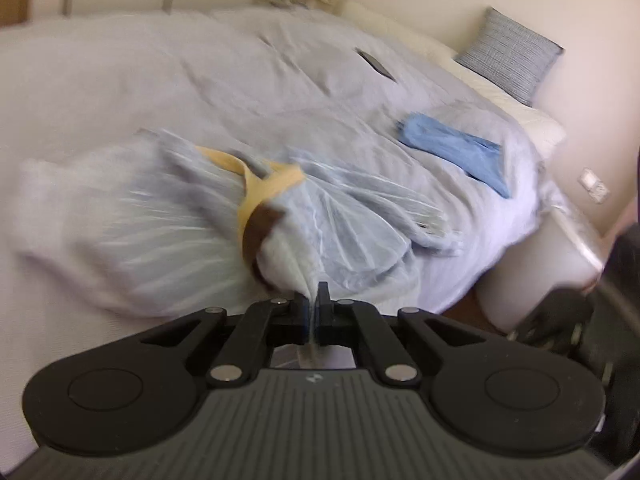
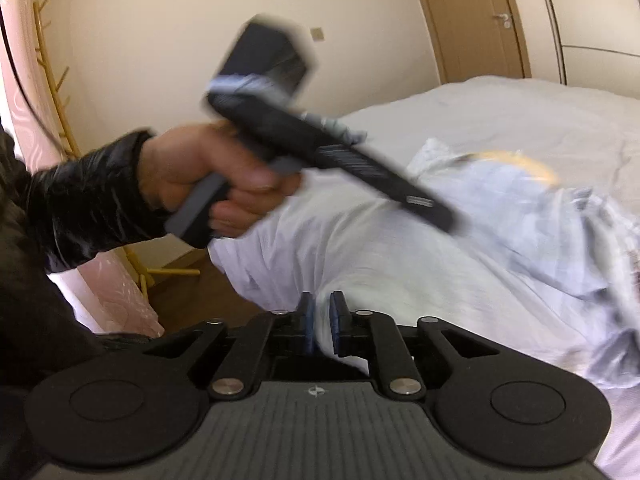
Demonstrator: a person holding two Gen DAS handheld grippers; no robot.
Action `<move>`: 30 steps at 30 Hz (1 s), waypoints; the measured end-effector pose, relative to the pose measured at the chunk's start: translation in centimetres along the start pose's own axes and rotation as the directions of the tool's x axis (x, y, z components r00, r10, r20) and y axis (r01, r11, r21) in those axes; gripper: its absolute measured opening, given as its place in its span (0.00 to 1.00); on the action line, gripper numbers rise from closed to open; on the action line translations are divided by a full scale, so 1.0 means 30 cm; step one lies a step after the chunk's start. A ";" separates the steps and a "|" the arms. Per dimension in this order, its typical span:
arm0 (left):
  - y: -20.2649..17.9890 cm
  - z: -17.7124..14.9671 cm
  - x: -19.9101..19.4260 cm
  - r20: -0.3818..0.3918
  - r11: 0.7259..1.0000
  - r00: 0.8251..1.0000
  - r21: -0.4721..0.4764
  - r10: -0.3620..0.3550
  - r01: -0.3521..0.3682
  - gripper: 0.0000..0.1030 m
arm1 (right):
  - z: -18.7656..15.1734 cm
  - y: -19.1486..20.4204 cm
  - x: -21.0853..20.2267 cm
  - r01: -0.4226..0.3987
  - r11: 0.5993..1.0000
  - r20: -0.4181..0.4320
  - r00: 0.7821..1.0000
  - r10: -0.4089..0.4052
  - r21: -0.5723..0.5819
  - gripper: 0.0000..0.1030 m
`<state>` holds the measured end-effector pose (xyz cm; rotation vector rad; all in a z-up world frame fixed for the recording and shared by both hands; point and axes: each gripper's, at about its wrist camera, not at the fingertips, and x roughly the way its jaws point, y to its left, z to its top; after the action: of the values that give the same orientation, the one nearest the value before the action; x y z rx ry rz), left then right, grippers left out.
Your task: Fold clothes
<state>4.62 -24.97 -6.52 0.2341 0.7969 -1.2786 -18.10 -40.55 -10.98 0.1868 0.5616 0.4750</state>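
Early stage. L gripper (image 1: 311,295) clamped on shirt (image 1: 192,216) edge, 6 o'clock. R gripper (image 2: 322,307) slightly open, empty. Shirt crumpled mid-bed (image 1: 120,80), unfolded. Blue item (image 1: 452,148) folded at 2 o'clock.

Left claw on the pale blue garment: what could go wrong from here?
1. The left claw pinches only a thin edge of the pale blue garment; a pull could slip it out.
2. The right claw stands slightly apart with no cloth between its pads, so the garment hangs from one point and may bunch.
3. The folded blue cloth lies nearby; dragging could disturb it.
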 end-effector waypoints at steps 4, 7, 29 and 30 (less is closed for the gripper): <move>0.138 -0.055 -0.224 0.021 0.979 0.979 -0.008 0.203 -0.203 0.00 | 0.058 -0.070 -0.090 0.019 1.000 0.106 0.994 -0.021 0.015 0.21; 0.216 -0.101 -0.309 -0.006 0.932 0.932 0.003 0.363 -0.363 0.00 | 0.135 -0.166 -0.086 0.099 0.995 0.174 0.980 -0.097 0.003 0.37; 0.525 -0.212 -0.367 -0.027 0.838 0.840 -0.054 0.542 -0.543 0.01 | 0.407 -0.471 0.745 -0.016 0.887 -0.153 0.986 -0.061 -0.462 0.75; 0.526 -0.213 -0.368 -0.024 0.839 0.841 -0.050 0.541 -0.542 0.01 | 0.412 -0.479 0.760 -0.044 0.898 -0.176 0.984 -0.038 -0.437 0.60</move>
<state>15.74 -8.09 -8.16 0.3917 0.7041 -0.7158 11.10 -42.71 -15.60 -0.2932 0.6166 0.6141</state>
